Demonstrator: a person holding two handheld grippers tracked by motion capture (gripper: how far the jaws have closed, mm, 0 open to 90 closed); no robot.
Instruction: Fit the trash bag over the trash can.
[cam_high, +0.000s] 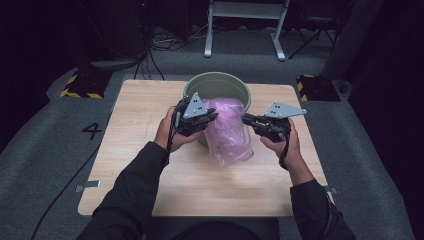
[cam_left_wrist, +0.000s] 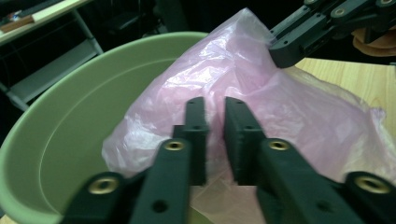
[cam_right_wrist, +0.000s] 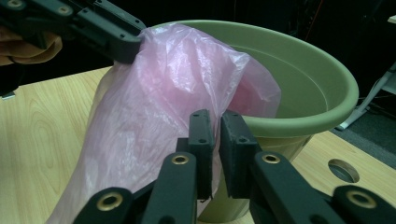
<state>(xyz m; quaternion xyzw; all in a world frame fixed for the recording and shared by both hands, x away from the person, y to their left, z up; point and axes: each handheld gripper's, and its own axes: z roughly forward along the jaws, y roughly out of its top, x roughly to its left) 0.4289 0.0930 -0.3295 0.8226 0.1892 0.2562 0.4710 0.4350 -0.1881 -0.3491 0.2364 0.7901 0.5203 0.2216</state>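
A translucent pink plastic bag (cam_high: 227, 132) hangs over the near rim of a green bucket (cam_high: 220, 77) and drapes down onto the wooden table (cam_high: 150, 100). My left gripper (cam_high: 212, 117) grips the bag's left upper edge, and in the left gripper view its jaws (cam_left_wrist: 215, 105) stand nearly together with pink film (cam_left_wrist: 280, 107) pinched between them. My right gripper (cam_high: 246, 118) holds the bag's right side. Its jaws (cam_right_wrist: 216, 116) are closed on a fold of the bag (cam_right_wrist: 154, 102) in front of the bucket's rim (cam_right_wrist: 327, 84). Each gripper's tip also bites the bag in the other's view.
The bucket stands at the table's far middle. Bare wood lies left, right and in front of it. A cable hole (cam_right_wrist: 343, 170) sits in the tabletop beside the bucket. Yellow-black striped blocks (cam_high: 82, 85) flank the far corners. A white-legged frame (cam_high: 245, 25) and cables lie beyond.
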